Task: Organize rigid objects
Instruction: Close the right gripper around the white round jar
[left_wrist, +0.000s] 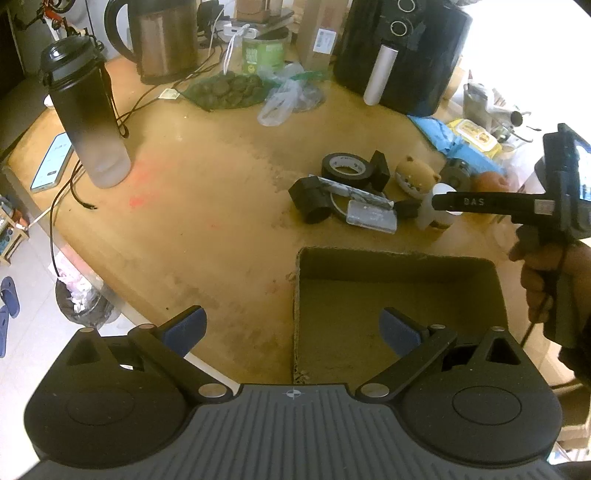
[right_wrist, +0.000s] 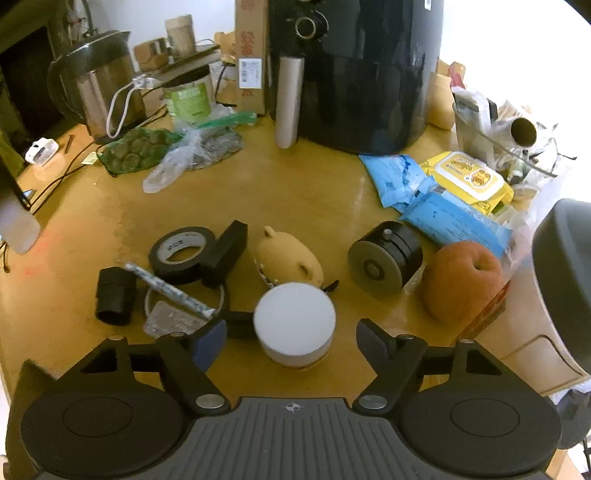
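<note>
A white-lidded jar (right_wrist: 294, 321) stands upright on the wooden table, between the fingers of my right gripper (right_wrist: 290, 338). The pads stand apart from its sides, so that gripper is open. Behind the jar lie a tan bear figure (right_wrist: 288, 258), a black tape roll (right_wrist: 181, 254), a black block (right_wrist: 225, 254), a black tube piece (right_wrist: 114, 295), a blister pack (right_wrist: 173, 323), a dark wheel-like cylinder (right_wrist: 386, 258) and an orange fruit (right_wrist: 461, 280). My left gripper (left_wrist: 291, 326) hangs open and holds nothing, over the near-left corner of a shallow cardboard box (left_wrist: 391, 258). The box looks bare inside.
A black air fryer (right_wrist: 354, 74), a kettle (right_wrist: 99, 85), a green tub (right_wrist: 188, 99) and plastic bags (right_wrist: 192, 151) crowd the back. Blue packets (right_wrist: 454, 218) and a yellow wipes pack (right_wrist: 469, 177) lie right. A tall bottle (left_wrist: 85, 110), a phone (left_wrist: 51, 162) and cables sit left.
</note>
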